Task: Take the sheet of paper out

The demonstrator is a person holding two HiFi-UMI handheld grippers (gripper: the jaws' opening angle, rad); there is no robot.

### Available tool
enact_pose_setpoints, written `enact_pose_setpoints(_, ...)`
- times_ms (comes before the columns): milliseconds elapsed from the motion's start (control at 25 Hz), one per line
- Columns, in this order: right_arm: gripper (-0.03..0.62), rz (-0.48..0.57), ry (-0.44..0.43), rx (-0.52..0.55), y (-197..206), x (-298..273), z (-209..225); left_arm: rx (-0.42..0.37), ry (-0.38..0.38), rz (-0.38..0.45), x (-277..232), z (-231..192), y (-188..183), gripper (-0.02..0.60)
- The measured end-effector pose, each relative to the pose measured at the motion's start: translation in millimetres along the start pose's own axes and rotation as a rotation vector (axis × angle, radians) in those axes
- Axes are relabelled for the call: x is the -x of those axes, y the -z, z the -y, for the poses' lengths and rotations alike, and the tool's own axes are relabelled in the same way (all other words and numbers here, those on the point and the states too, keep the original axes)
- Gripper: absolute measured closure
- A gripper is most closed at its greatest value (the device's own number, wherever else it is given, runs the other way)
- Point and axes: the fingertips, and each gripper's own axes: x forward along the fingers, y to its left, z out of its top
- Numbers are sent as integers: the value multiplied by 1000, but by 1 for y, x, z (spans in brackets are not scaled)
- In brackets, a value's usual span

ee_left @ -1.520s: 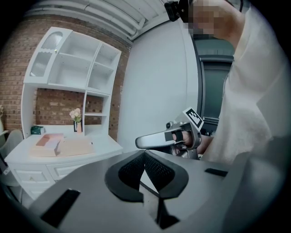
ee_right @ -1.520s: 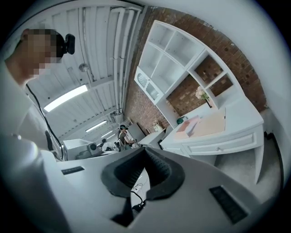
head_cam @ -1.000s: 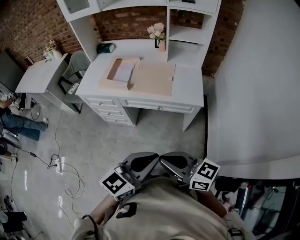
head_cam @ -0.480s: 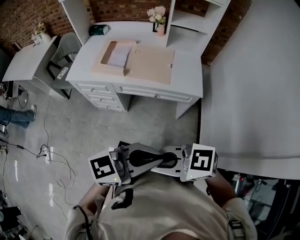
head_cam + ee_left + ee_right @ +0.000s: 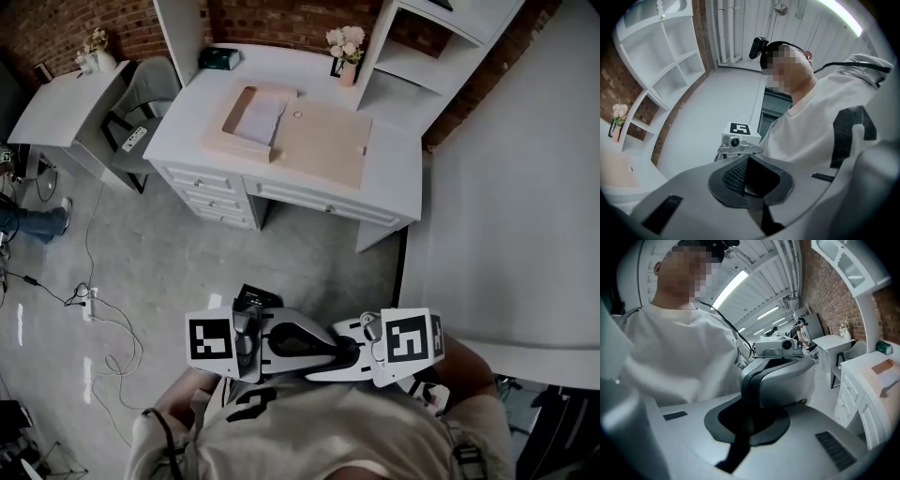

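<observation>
Left tool and right tool rose, tips facing, desk edge well apart.

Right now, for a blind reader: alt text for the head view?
The left gripper and right gripper, shut and empty, face each other at the person's chest. Beyond, a desk holds an open cardboard box of paper.

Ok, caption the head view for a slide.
Left tongs and right tongs shut, facing each other; paper lies in open box on white desk.
</observation>
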Motion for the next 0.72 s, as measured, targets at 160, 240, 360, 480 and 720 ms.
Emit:
enact_pose_setpoints(160, 569, 1, -59, -15, -8, -11, 10, -10, -2, 5, 18, -3, -2, 565)
enact_pose_setpoints(240, 569, 24, -60, -14, -13, -18, 17, -13, -4, 12, 27, -5, -3, 565)
enact_pose_setpoints(360, 569, 51, -22, 6, -23, -25, 31, -24, -13, 24, 42, -10, -8, 565)
enact_pose_setpoints(480, 569, 127, 30, 3, -36, -32, 44, -27, -26, 40, 57, -14, -13, 565)
enact_pose_setpoints(720, 569, 212, 35, -35, -63, -35, 65, -19, -183, 64, 97, -49, -29, 563)
